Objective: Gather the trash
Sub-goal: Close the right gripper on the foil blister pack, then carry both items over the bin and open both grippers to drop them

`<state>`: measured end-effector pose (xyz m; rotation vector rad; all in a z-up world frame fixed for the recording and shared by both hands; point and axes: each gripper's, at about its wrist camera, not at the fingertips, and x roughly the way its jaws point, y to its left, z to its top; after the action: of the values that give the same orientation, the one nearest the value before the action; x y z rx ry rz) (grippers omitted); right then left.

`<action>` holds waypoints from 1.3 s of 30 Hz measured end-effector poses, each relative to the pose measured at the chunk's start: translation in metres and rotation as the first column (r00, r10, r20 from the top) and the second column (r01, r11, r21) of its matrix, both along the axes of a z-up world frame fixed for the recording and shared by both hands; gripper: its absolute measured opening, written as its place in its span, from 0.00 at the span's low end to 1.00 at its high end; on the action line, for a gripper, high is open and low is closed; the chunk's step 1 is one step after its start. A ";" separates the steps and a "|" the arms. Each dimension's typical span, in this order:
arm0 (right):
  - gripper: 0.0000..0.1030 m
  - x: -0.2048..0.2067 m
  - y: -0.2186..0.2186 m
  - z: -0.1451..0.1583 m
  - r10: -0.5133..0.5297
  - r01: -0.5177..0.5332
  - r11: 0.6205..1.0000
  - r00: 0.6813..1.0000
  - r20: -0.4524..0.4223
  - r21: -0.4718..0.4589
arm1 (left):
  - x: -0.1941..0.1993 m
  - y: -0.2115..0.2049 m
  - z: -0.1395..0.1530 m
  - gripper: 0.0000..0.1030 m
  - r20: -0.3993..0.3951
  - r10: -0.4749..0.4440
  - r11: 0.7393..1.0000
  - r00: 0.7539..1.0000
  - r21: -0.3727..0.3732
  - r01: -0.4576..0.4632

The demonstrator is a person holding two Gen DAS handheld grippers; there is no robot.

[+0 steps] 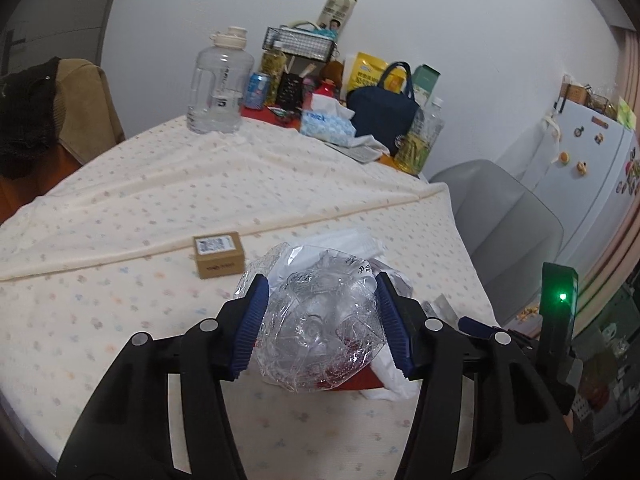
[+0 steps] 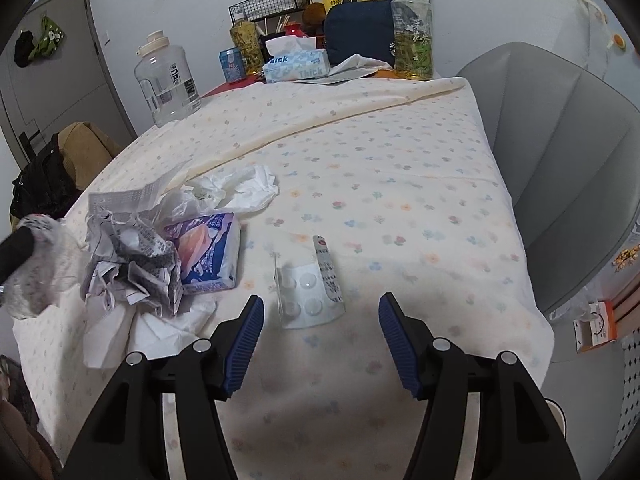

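My left gripper (image 1: 322,320) is shut on a crumpled clear plastic bottle (image 1: 320,328), with both blue pads pressing its sides. White tissue (image 1: 394,378) lies under it, and a small cardboard box (image 1: 219,254) sits just beyond on the flowered tablecloth (image 1: 120,320). My right gripper (image 2: 320,300) stands open low over the cloth with nothing between its pads. Just ahead of it lies a clear blister pack (image 2: 310,288). To its left are crumpled printed paper (image 2: 128,264), a purple snack wrapper (image 2: 208,256) and a white tissue (image 2: 240,184). The left gripper's finger (image 2: 16,248) shows at the left edge.
At the table's far end stand a big clear water jug (image 2: 166,80), a tissue box (image 2: 296,64), a navy bag (image 2: 358,32) and an oil bottle (image 2: 412,36). A grey chair (image 2: 560,152) is off the right edge; a fridge (image 1: 588,168) stands beyond.
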<state>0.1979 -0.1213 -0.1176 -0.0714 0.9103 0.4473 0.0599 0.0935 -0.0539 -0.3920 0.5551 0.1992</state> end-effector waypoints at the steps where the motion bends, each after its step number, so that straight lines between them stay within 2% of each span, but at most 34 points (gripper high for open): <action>1: 0.58 0.001 0.002 -0.001 0.001 -0.001 1.000 1.000 0.000 -0.005 | -0.002 0.003 0.001 0.53 0.003 0.010 1.000 1.000 0.005 -0.010; 3: 0.56 0.004 0.007 -0.005 0.002 -0.002 1.000 1.000 -0.001 -0.023 | -0.004 0.009 0.001 0.53 0.002 0.027 1.000 1.000 0.011 -0.027; 4: 0.47 0.004 0.009 -0.005 -0.003 0.004 0.999 1.000 0.011 -0.045 | -0.005 0.012 0.001 0.53 0.002 0.037 0.999 0.999 0.010 -0.037; 5: 0.33 0.004 0.009 -0.004 -0.002 0.003 0.999 1.000 0.012 -0.052 | -0.006 0.015 0.001 0.53 0.001 0.045 0.999 0.999 0.009 -0.045; 7: 0.32 0.003 0.006 0.000 0.013 -0.013 1.000 1.000 -0.007 -0.017 | -0.007 0.018 0.002 0.53 0.002 0.053 0.998 0.999 0.015 -0.053; 13: 0.31 -0.016 -0.012 0.018 0.008 -0.009 1.000 1.000 0.018 0.029 | -0.006 0.009 0.013 0.53 0.024 0.025 0.999 0.999 0.028 -0.026; 21: 0.31 -0.042 -0.062 0.042 -0.058 0.053 0.995 0.997 0.058 0.087 | 0.007 -0.041 0.037 0.53 0.060 -0.097 0.993 0.993 0.070 0.093; 30: 0.31 -0.059 -0.133 0.057 -0.180 0.169 0.979 0.979 0.093 0.116 | 0.031 -0.105 0.053 0.53 0.079 -0.250 0.967 0.965 0.080 0.244; 39: 0.31 -0.071 -0.194 0.061 -0.297 0.283 0.950 0.949 0.103 0.134 | 0.046 -0.159 0.064 0.53 0.093 -0.353 0.934 0.931 0.086 0.346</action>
<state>0.1273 -0.3153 -0.0566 0.1416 0.7572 0.2181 0.1057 -0.0656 0.0099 -0.2295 0.5021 -0.1458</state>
